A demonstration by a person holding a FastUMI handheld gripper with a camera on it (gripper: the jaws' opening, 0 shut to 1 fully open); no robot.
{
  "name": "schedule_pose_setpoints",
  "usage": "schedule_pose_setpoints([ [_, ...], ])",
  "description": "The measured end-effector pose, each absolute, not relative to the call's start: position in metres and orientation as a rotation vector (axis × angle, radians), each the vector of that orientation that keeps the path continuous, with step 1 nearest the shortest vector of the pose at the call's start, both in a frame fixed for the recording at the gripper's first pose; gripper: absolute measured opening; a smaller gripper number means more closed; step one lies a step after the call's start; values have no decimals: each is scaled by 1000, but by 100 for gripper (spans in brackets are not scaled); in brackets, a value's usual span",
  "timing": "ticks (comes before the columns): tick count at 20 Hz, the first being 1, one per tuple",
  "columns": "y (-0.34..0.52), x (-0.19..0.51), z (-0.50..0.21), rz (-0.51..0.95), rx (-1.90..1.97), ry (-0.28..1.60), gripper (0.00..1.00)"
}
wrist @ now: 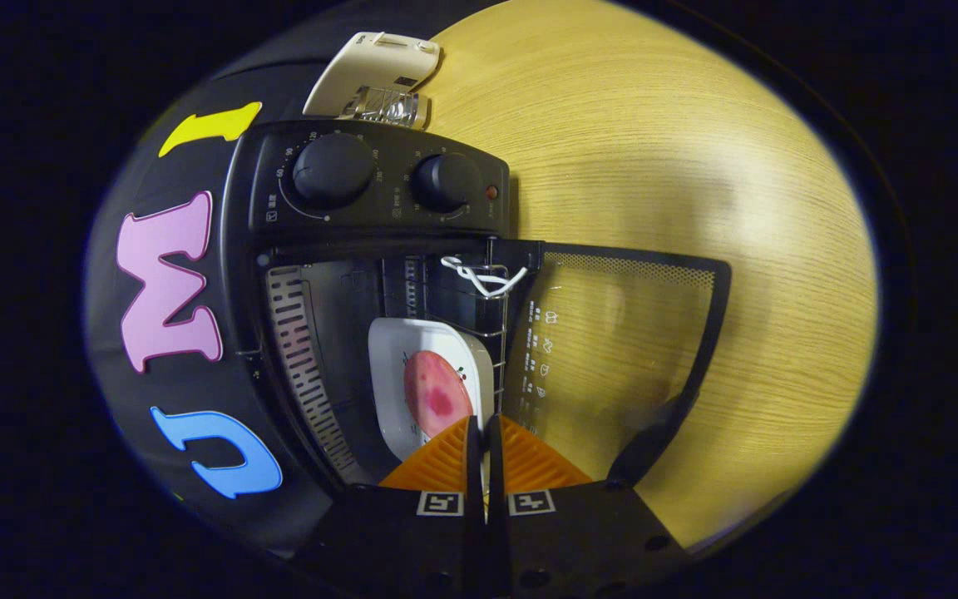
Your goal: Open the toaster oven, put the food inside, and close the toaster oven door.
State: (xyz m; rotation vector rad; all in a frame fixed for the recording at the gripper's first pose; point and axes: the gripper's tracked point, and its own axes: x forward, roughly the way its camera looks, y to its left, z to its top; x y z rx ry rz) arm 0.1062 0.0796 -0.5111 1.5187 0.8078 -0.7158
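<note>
In the gripper view, your gripper [484, 426] has its two fingers pressed almost together, with just a thin slit between them, and they pinch the near rim of a white plate [392, 366]. The plate sits inside the toaster oven [279, 274], on the wire rack [499, 333] in the open cavity, and it carries the food [436, 393], a round pink slice with a darker red patch, which lies just ahead of your fingertips. The oven door [620, 349] stands fully open, swung out over the wooden table [654, 150], and you see the wood grain through its glass. The door's dark handle [654, 437] lies at its outer edge, beside your gripper. On the oven's control panel, beyond the cavity, you have two round black knobs [333, 170] side by side and a small red lamp [491, 192] next to them. Behind the oven, a cream-coloured appliance [379, 71] rests on the table
</note>
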Motion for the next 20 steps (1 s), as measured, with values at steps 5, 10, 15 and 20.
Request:
schedule_pose_setpoints([
  [5,83,139,-518,-758,1566,742,5],
  [10,82,152,-522,-770,1592,724,10],
  [15,79,147,-511,-731,1569,723,15],
  [20,83,129,-482,-618,1478,788,41],
])
